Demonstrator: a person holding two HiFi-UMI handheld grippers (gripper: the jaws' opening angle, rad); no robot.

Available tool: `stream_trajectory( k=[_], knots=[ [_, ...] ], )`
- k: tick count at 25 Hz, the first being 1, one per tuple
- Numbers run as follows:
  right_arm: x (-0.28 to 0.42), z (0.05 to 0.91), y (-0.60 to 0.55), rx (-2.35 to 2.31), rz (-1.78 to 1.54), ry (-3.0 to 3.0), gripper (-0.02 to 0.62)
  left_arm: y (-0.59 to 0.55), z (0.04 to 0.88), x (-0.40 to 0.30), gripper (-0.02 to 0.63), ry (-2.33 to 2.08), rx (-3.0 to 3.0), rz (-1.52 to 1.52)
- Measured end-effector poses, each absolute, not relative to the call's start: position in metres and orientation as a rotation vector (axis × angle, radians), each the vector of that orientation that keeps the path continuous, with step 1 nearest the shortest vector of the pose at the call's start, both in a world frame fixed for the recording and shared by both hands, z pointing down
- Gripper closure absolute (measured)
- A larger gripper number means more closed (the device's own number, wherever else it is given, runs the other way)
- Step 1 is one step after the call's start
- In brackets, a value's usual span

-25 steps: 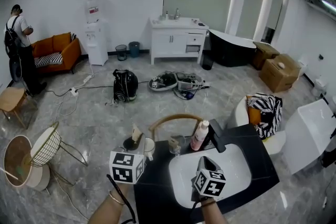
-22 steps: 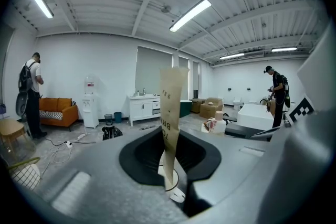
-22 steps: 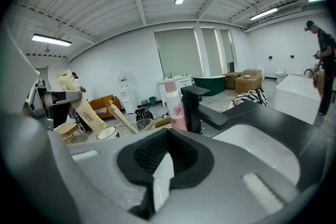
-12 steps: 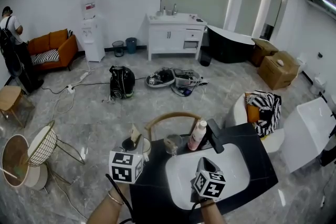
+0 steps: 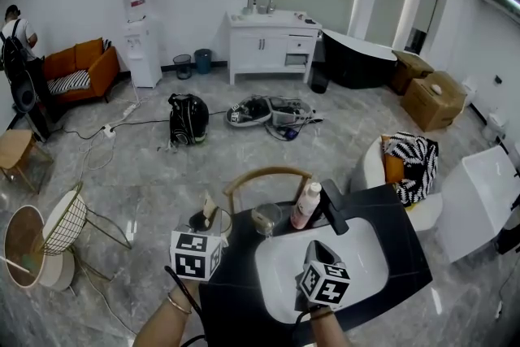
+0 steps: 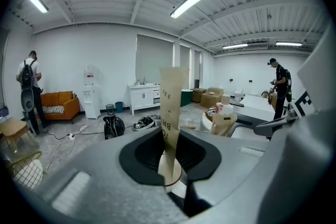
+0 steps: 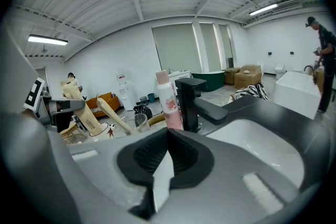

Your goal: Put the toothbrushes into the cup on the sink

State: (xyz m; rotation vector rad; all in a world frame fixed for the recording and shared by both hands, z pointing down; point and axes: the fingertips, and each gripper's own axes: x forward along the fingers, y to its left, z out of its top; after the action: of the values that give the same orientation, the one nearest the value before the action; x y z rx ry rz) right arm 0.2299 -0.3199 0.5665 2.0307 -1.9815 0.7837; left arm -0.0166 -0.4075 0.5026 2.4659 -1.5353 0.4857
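My left gripper is shut on a brown paper toothbrush pack, held upright. The pack's lower end hangs over a white cup at the left end of the black counter. From the right gripper view, the same pack slants down toward that cup. A wooden toothbrush leans beside a clear glass. My right gripper is shut and empty, hovering over the white sink basin.
A pink bottle and a black faucet stand at the basin's back edge. A wooden chair back curves just behind the counter. A wire basket table is at the left. A person stands far off by an orange sofa.
Both grippers stay where they were, the left still holding the pack by the white cup. The head view has shifted a little, and the distant person has drifted left.
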Motion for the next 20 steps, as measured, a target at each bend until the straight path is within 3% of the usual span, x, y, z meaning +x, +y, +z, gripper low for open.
stream_trajectory(
  k=[11,16,20],
  knots=[
    [0.224,0.581,-0.323,2.0,0.825,-1.985,0.591,-0.413,0.522,-0.01,0.562,-1.488,2.449,0.511],
    [0.222,0.584,-0.324,2.002,0.835,-1.979,0.591,-0.413,0.524,-0.003,0.453,-1.425,2.467,0.487],
    [0.221,0.584,-0.323,2.003,0.835,-1.982,0.591,-0.408,0.528,0.001,0.415,-1.4,2.467,0.481]
  ],
)
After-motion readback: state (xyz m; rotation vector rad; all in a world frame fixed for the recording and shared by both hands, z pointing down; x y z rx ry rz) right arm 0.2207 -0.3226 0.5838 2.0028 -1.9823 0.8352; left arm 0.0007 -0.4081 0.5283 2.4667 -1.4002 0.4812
